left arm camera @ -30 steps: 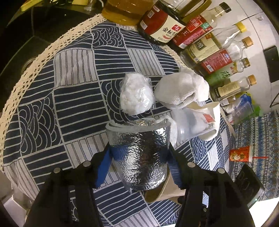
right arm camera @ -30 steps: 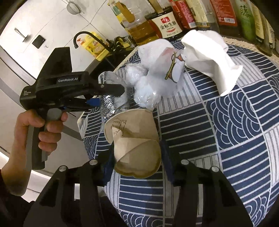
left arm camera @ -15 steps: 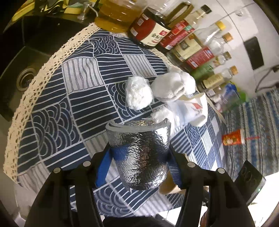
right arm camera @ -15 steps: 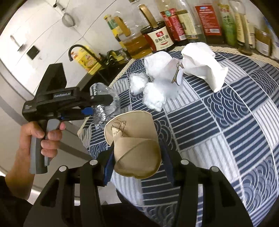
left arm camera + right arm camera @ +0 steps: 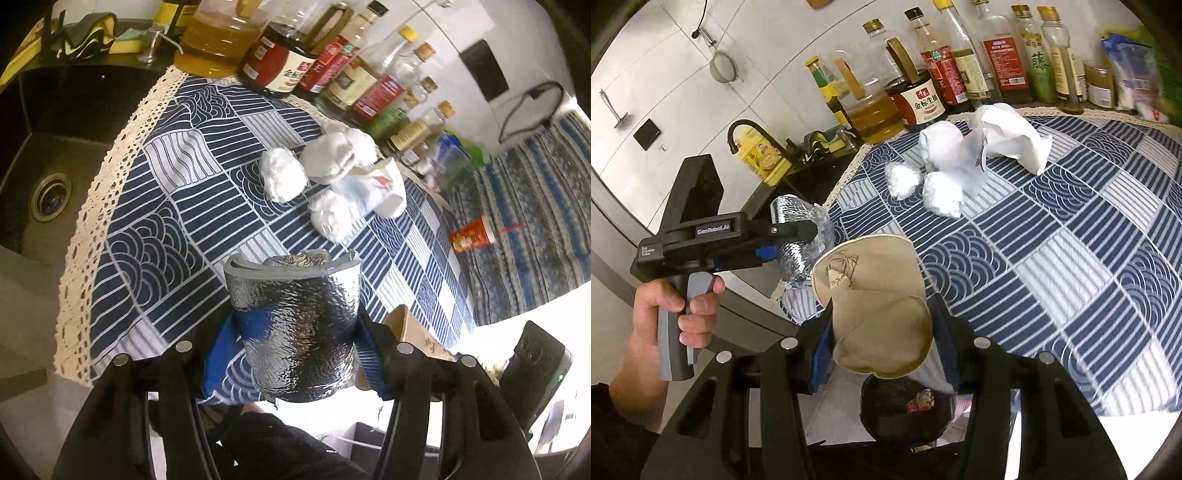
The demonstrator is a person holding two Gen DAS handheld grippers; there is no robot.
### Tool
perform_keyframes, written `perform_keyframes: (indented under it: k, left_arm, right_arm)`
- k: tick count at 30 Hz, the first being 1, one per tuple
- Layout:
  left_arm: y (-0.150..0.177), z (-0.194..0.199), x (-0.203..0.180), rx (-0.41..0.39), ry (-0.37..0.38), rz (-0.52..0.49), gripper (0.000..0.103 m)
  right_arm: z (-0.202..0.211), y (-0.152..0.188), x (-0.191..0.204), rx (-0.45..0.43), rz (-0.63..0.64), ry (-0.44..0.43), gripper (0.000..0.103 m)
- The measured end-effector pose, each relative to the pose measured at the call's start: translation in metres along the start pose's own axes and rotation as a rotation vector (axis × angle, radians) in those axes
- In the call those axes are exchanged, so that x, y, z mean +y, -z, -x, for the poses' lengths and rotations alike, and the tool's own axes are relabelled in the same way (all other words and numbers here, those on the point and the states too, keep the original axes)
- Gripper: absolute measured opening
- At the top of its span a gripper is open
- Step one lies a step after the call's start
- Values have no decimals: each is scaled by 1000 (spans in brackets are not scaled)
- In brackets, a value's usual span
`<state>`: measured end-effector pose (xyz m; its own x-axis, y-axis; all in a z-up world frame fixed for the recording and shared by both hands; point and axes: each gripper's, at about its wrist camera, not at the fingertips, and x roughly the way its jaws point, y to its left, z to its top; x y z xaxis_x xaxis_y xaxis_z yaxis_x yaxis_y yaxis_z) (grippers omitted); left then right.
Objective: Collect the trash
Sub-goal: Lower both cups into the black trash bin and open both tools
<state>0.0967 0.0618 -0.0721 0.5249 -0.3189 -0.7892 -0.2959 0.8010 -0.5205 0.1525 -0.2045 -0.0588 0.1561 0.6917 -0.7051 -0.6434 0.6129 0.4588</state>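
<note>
The table (image 5: 1089,229) is the biggest thing here, covered in a blue-and-white patterned cloth (image 5: 155,206) with a lace trim. A row of sauce and oil bottles (image 5: 956,70) lines its back edge, and a dark sink (image 5: 48,155) sits just off its left edge. Toward the back of the table there's a cluster of trash left lying — a crumpled white paper bag (image 5: 1012,136), a squashed white cup (image 5: 380,184) and a couple of plastic-wrapped white wads (image 5: 282,177).

The left hand-held gripper (image 5: 295,332) is clamped on a piece of silver foil wrapper (image 5: 299,325), held up off the table near its front edge. The right hand-held gripper (image 5: 882,325) is squeezed onto a flattened brown paper cup (image 5: 875,295), past the front edge — right over a black trash bag (image 5: 905,410) below.
</note>
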Motion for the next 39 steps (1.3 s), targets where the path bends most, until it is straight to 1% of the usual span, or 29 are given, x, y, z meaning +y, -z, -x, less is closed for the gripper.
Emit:
perform_keyframes:
  k: [5, 9, 15, 20, 26, 30, 35, 39]
  left_arm:
    - [18, 15, 4, 22, 20, -57, 57]
    - [35, 22, 12, 47, 33, -78, 57]
    - [62, 31, 26, 80, 47, -97, 57]
    - [83, 34, 36, 107, 44, -111, 57]
    - [104, 29, 51, 146, 38, -114, 57]
    - [116, 20, 58, 172, 13, -116, 57]
    - [135, 2, 76, 220, -6, -86, 57]
    - [153, -19, 94, 279, -39, -48, 57]
  right_arm:
    - [9, 18, 22, -28, -23, 34, 49]
    - [12, 33, 35, -39, -40, 52, 49]
    - [9, 62, 56, -35, -63, 72, 49]
    - [2, 82, 69, -15, -80, 88, 49]
    - [-7, 103, 69, 21, -120, 103, 49]
    - [-19, 117, 65, 57, -148, 109, 49]
    - [-41, 136, 52, 111, -211, 115, 49]
    - [-61, 149, 40, 170, -239, 123, 49]
